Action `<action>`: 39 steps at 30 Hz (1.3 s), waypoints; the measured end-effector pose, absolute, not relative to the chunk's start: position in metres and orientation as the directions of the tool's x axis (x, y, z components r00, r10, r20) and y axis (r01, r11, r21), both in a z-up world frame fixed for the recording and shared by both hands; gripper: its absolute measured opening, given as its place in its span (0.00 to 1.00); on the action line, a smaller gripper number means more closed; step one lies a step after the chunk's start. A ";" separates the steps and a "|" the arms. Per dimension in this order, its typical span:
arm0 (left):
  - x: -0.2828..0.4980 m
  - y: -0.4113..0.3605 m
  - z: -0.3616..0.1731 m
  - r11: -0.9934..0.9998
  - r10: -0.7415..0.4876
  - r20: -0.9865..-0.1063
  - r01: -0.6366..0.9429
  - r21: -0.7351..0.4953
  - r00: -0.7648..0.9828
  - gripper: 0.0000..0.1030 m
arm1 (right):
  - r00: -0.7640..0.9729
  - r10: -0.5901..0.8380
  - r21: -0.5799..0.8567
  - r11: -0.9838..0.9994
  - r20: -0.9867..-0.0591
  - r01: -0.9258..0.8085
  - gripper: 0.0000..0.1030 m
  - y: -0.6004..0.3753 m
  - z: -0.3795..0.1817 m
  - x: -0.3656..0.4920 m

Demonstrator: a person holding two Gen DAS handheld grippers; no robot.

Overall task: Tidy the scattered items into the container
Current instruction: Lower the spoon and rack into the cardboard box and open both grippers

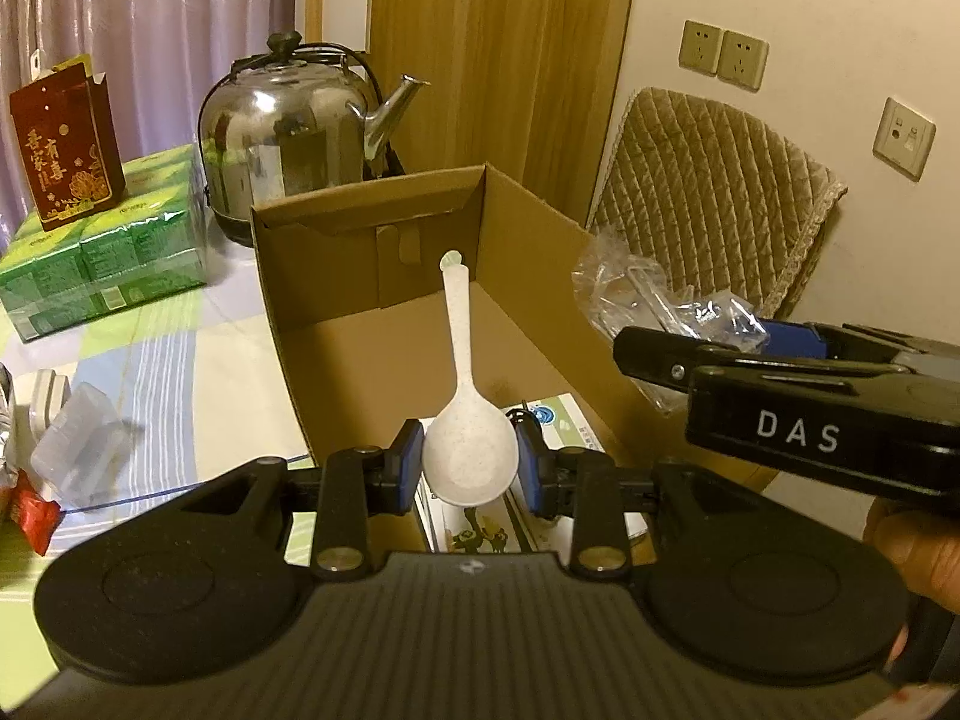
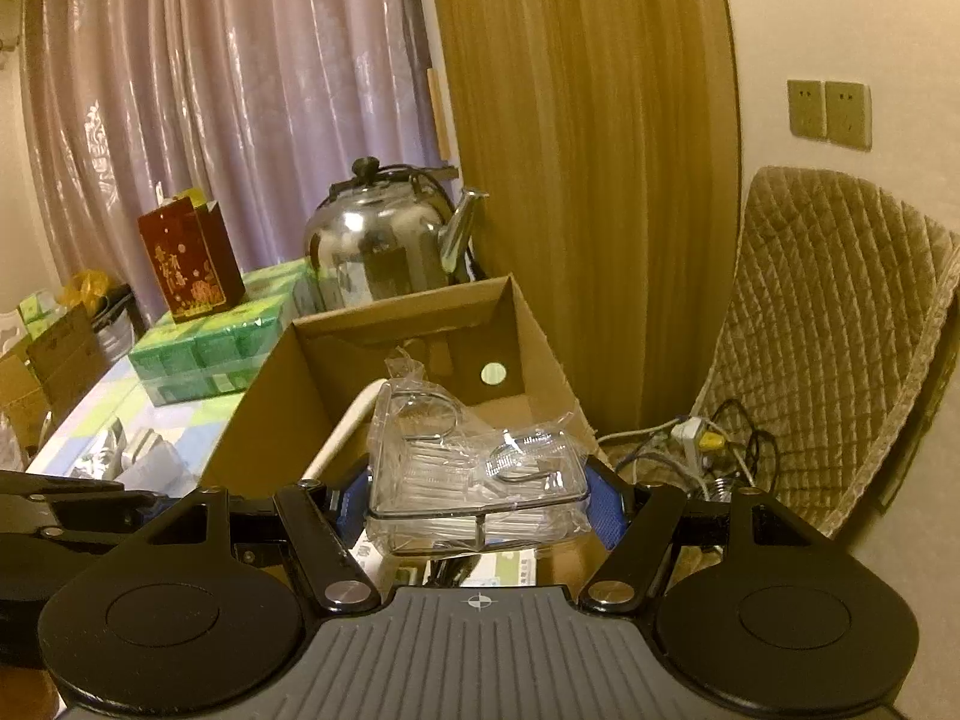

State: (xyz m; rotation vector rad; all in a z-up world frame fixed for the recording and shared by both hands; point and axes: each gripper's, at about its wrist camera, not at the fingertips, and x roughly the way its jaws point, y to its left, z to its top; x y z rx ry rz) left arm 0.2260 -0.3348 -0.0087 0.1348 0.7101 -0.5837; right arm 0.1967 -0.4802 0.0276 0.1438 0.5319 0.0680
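An open cardboard box (image 1: 384,354) stands on the table, also in the right wrist view as the cardboard box (image 2: 282,384). My left gripper (image 1: 469,468) is shut on the bowl of a white speckled spoon (image 1: 465,414), whose handle points into the box. A printed packet (image 1: 474,531) lies on the box floor below it. My right gripper (image 2: 474,504) is shut on a clear plastic-wrapped package (image 2: 474,474) held over the box's right side. In the left wrist view that clear package (image 1: 648,294) and the right gripper's black body (image 1: 810,408) hang at the right. The spoon handle (image 2: 348,420) shows left of the package.
A steel kettle (image 1: 288,132) stands behind the box. Green tissue packs (image 1: 102,258) with a red gift bag (image 1: 66,150) on top sit far left. A small clear plastic case (image 1: 78,444) and red wrapper (image 1: 33,516) lie near left. A quilted chair (image 2: 840,324) and cables (image 2: 708,450) are right.
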 end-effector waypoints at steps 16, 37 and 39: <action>0.210 -0.305 0.010 0.852 -0.454 -0.596 0.519 -0.072 0.662 0.27 | 0.853 0.104 0.147 0.989 -0.511 -0.032 0.65 -0.479 0.025 0.199; 0.199 -0.266 0.012 0.887 -0.411 -0.579 0.456 -0.076 0.704 0.31 | 0.792 0.136 0.103 0.990 -0.595 -0.092 0.65 -0.453 0.013 0.213; 0.199 -0.264 0.011 0.889 -0.409 -0.580 0.451 -0.078 0.705 0.31 | 0.794 0.134 0.101 0.991 -0.593 -0.091 0.65 -0.452 0.012 0.213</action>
